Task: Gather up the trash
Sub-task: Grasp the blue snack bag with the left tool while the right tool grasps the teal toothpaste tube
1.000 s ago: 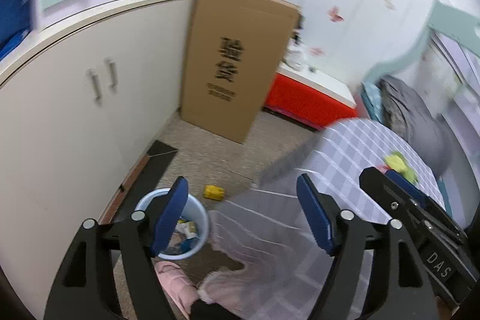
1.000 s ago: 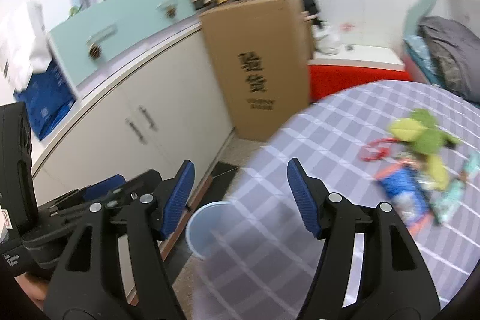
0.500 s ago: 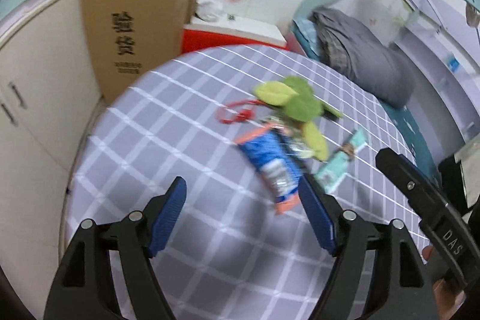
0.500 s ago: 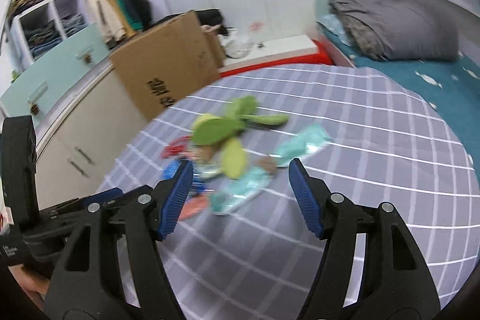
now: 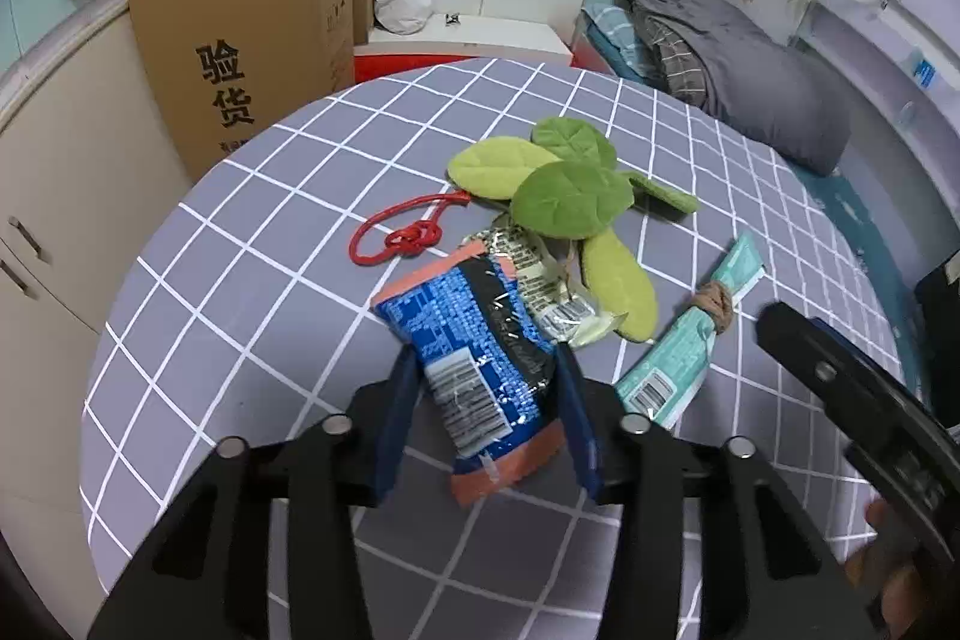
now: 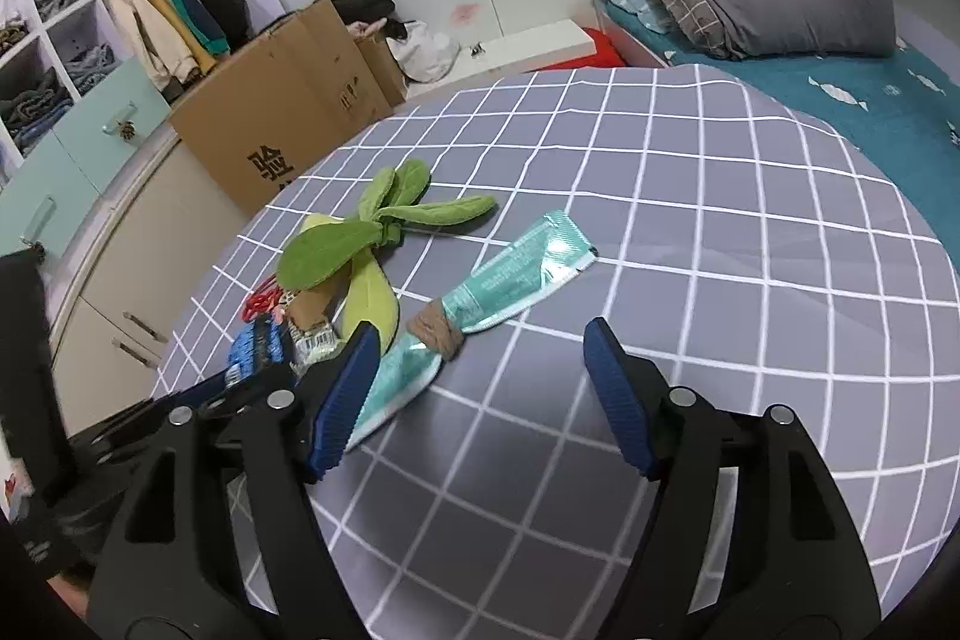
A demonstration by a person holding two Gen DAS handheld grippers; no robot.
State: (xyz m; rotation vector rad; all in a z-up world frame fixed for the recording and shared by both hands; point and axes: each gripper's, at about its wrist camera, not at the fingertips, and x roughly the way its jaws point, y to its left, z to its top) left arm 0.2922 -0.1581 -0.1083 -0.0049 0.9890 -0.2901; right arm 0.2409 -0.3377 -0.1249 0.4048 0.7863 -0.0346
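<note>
On the grey checked round table (image 5: 240,280) lies a blue snack wrapper (image 5: 480,340) with orange ends. My left gripper (image 5: 485,355) straddles it and its jaws are closing; the pads stand close on both sides, without a clear squeeze. Behind it lie a cream wrapper (image 5: 540,286), a green leaf plush (image 5: 564,196) and a red cord (image 5: 408,238). A mint wrapper (image 6: 516,268) with a brown band tied round it lies ahead of my right gripper (image 6: 477,331). That gripper's jaws are opening, with one end of the mint wrapper under the left finger.
A tall cardboard box (image 5: 252,28) stands beyond the table's far left edge, beside cream cabinets (image 5: 60,172). A bed with a grey duvet (image 5: 750,70) runs along the right. The right gripper's body (image 5: 870,412) and a hand (image 5: 888,580) show at the left view's right edge.
Both views swung from the floor bin and cabinets onto the table top. The left jaws narrowed around the blue wrapper; the right gripper came down beside the mint wrapper.
</note>
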